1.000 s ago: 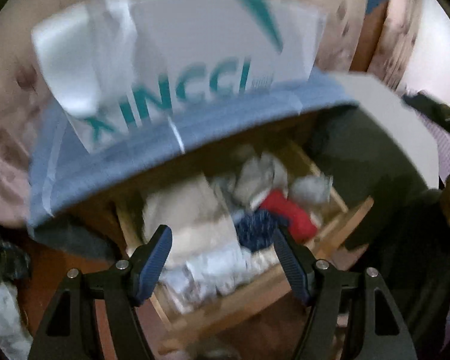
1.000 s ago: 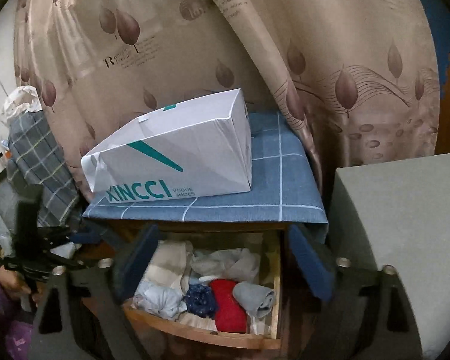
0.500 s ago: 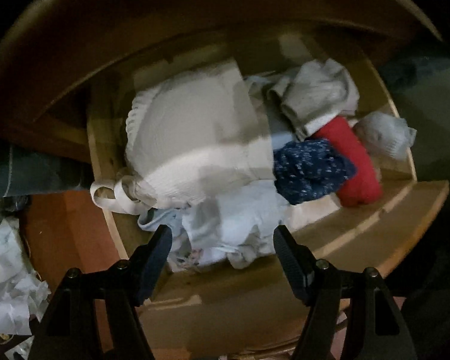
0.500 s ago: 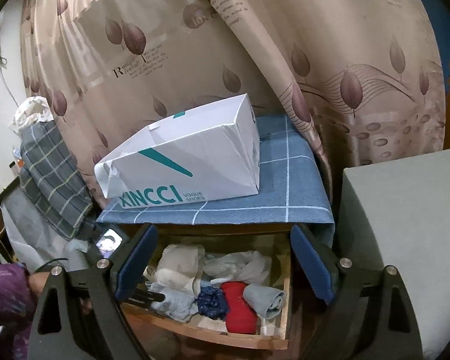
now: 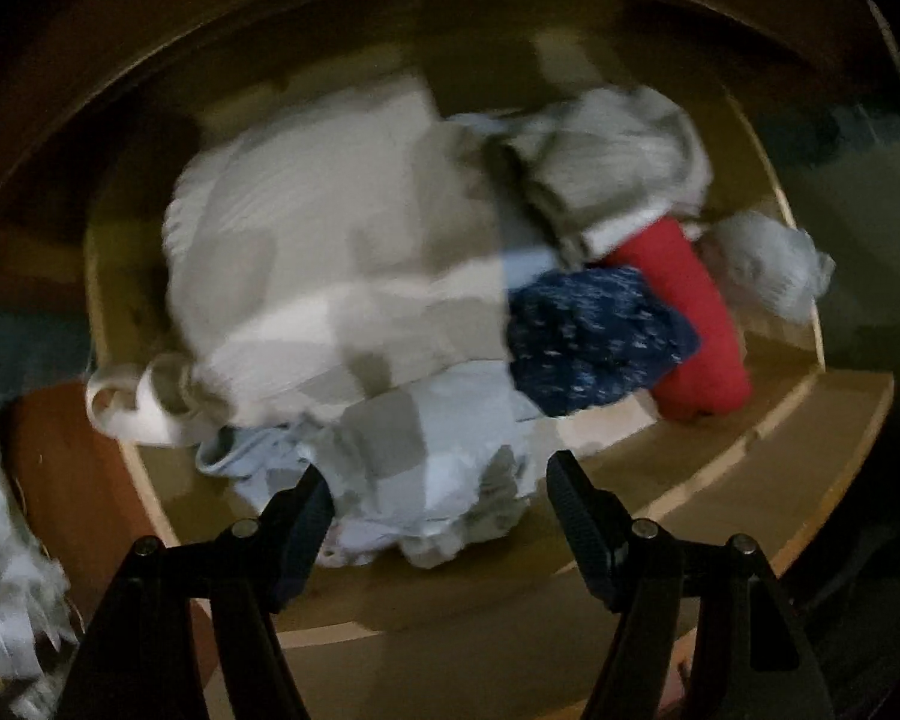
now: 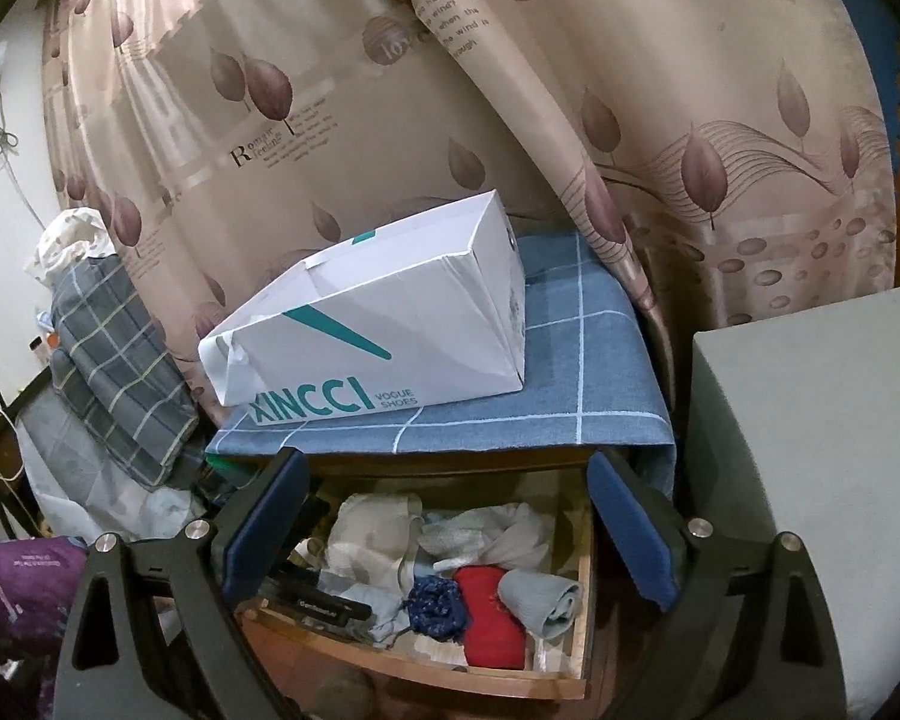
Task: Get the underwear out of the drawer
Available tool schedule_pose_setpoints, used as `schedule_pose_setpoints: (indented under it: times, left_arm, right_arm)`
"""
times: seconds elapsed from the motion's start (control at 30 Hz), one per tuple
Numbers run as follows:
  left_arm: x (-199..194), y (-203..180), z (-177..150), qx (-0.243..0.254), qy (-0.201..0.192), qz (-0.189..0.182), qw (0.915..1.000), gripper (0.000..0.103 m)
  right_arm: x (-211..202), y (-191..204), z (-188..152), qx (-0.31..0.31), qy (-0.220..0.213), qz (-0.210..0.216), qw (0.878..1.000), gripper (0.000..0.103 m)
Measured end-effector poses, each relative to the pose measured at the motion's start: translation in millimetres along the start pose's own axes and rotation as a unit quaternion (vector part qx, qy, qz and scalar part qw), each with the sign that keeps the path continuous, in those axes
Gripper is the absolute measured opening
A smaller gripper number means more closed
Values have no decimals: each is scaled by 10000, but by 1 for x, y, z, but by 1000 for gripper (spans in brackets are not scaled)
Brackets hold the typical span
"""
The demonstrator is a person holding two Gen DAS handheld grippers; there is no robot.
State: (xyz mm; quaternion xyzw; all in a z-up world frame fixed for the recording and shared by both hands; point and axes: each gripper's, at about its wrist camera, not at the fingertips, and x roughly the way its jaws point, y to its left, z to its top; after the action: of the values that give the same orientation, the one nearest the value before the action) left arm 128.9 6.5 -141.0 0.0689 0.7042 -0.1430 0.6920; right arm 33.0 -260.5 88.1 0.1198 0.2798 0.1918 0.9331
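The wooden drawer (image 6: pixel 582 612) stands pulled open and holds folded underwear. In the left wrist view I see a large cream piece (image 5: pixel 330 264), a pale blue piece (image 5: pixel 426 468), a navy speckled roll (image 5: pixel 588 342), a red roll (image 5: pixel 696 324) and grey pieces (image 5: pixel 606 168). My left gripper (image 5: pixel 438 498) is open, its fingers on either side of the pale blue piece at the drawer's front. It also shows in the right wrist view (image 6: pixel 324 603), low over the drawer's left front. My right gripper (image 6: pixel 444 528) is open and empty, held back above the drawer.
A white XINCCI shoe box (image 6: pixel 378 330) lies on the blue checked cloth (image 6: pixel 582 384) on top of the cabinet. A leaf-print curtain (image 6: pixel 510 120) hangs behind. A grey block (image 6: pixel 810 480) stands right. A plaid bundle (image 6: pixel 114 372) lies left.
My left gripper has dropped from the cabinet top into the drawer and come closer to the pale blue piece. My right gripper has moved slightly nearer. Both stay open.
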Motion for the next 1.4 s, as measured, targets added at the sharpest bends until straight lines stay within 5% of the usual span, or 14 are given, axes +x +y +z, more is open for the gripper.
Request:
schedule_pose_setpoints:
  times: [0.07,0.17,0.27,0.43,0.83,1.23,1.4]
  left_arm:
    - [3,-4,-3,85,11,-60,9999,62]
    - [9,4,-2,-61,90,94,9999,23]
    - [2,18,-1,-406,-89,-421,9982,16]
    - [-15,1,-5,89,-489,-351,9981,8]
    - [-78,2,-21,-172,-1639,-836,9828,7]
    - [-32,23,5,-565,-1203,-374,9904,8]
    - [-13,30,7,-720,-891,-237,9931,17]
  right_arm:
    - [0,-1,0,11,-11,-2,10000,94]
    - [2,-1,0,38,-8,-22,10000,95]
    - [2,-1,-1,45,-13,-61,10000,95]
    - [1,-4,-1,109,-31,-72,9999,96]
    - [-2,-13,0,309,-103,-137,9994,99]
    - [1,-8,0,176,-13,-114,9998,100]
    - [1,-10,1,238,-38,-42,9997,102]
